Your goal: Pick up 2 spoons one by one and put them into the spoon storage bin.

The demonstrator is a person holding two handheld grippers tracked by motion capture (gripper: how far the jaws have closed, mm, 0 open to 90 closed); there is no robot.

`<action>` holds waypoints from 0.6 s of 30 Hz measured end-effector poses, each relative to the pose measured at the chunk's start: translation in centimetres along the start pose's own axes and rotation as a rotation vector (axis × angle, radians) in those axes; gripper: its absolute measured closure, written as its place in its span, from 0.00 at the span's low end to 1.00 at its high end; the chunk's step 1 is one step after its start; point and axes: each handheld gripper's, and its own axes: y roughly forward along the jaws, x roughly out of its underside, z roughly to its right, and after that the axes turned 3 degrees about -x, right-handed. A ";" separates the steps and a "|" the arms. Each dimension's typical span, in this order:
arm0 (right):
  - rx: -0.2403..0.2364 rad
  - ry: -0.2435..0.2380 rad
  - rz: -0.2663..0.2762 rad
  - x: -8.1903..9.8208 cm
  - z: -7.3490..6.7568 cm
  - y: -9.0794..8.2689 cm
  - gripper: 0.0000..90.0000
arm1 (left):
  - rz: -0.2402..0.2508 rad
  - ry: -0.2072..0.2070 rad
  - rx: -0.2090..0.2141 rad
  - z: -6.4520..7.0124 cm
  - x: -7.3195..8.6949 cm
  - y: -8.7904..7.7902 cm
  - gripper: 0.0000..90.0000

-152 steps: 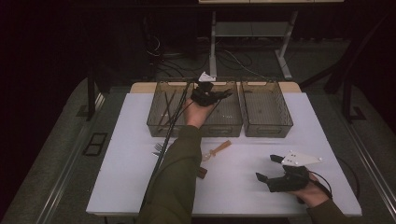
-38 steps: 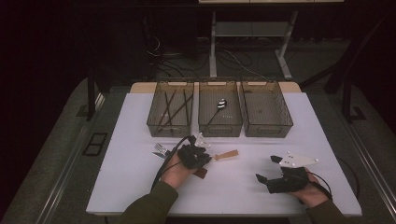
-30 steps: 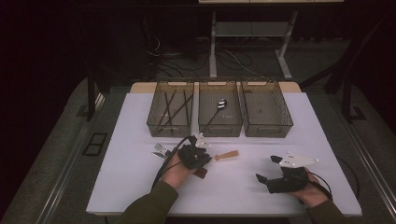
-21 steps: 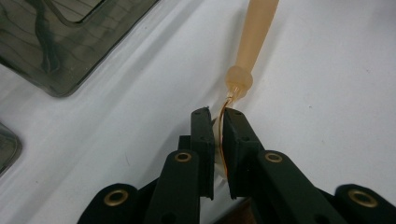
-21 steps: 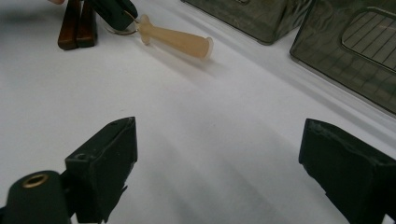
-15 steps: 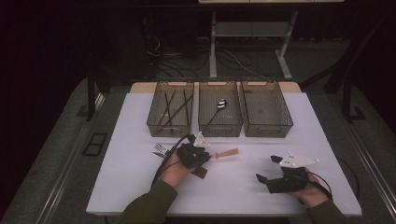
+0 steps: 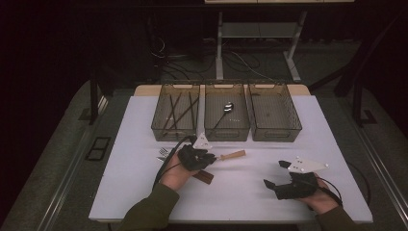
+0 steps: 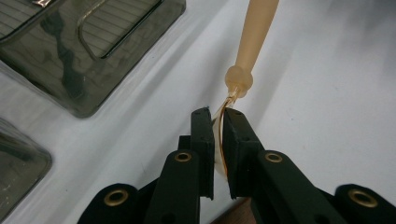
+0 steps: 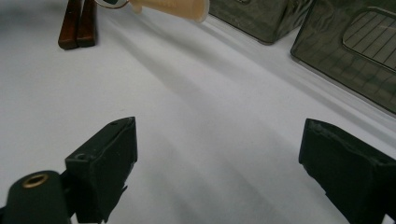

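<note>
Wooden-handled utensil (image 8: pixel 252 32): clamped at metal end by left gripper (image 8: pixel 217 122) | table (image 7: pixel 144 192) centre | right gripper (image 9: pixel 217 154): jaws apart, near right edge

Olive-green sleeve (image 7: pixel 149 211) — black cables

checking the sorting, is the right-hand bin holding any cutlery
No, the right-hand bin looks empty in the high view.

We are seeing a pale, smooth wooden handle (image 8: pixel 254 35) meeting thin shiny metal, matt black plastic jaws, glossy smoky plastic bins (image 7: pixel 226 115), and a matt white table (image 7: pixel 250 192).
</note>
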 end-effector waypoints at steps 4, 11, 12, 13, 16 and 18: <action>-0.006 0.004 0.003 0.0 0.1 0.0 0.13 | 0.016 0.001 0.014 -0.2 -0.2 -0.5 0.92; -0.027 0.042 0.020 0.0 0.2 -0.1 0.13 | 0.061 -0.003 0.042 -0.9 -1.2 -1.5 0.92; -0.029 0.044 0.021 -0.1 0.2 -0.1 0.13 | 0.066 0.000 0.041 -1.0 -1.3 -1.6 0.92; -0.027 0.044 0.019 0.0 0.2 0.0 0.13 | 0.075 -0.002 0.042 -1.1 -1.5 -1.7 0.92; -0.028 0.044 0.008 0.0 0.1 0.2 0.13 | 0.084 -0.002 0.043 -1.5 -1.8 -1.9 0.92; -0.028 0.047 0.007 0.0 0.1 0.3 0.13 | 0.092 -0.005 0.040 -1.7 -2.0 -1.9 0.92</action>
